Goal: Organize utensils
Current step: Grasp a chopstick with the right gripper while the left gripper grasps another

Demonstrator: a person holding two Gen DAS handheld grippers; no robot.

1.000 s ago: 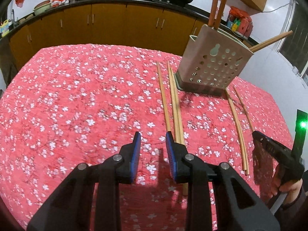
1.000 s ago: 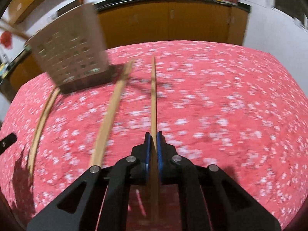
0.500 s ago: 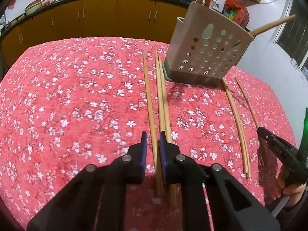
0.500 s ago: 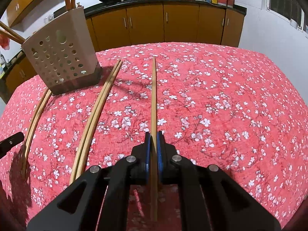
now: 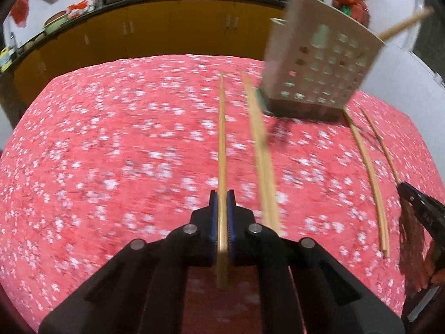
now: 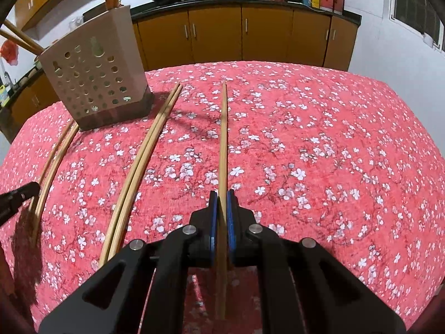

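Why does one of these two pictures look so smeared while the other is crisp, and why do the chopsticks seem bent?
Left wrist view: motion blur smears the tablecloth and holder, while the left claw and its chopstick stay sharper. Right wrist view: crisp, blossoms distinct around the right claw. Both views: the fisheye lens bows the loose chopsticks and darkens the corners.

Left gripper [image 5: 221,220] went from open to clamped on 1 chopstick [image 5: 221,139], now lifted, view motion-blurred.
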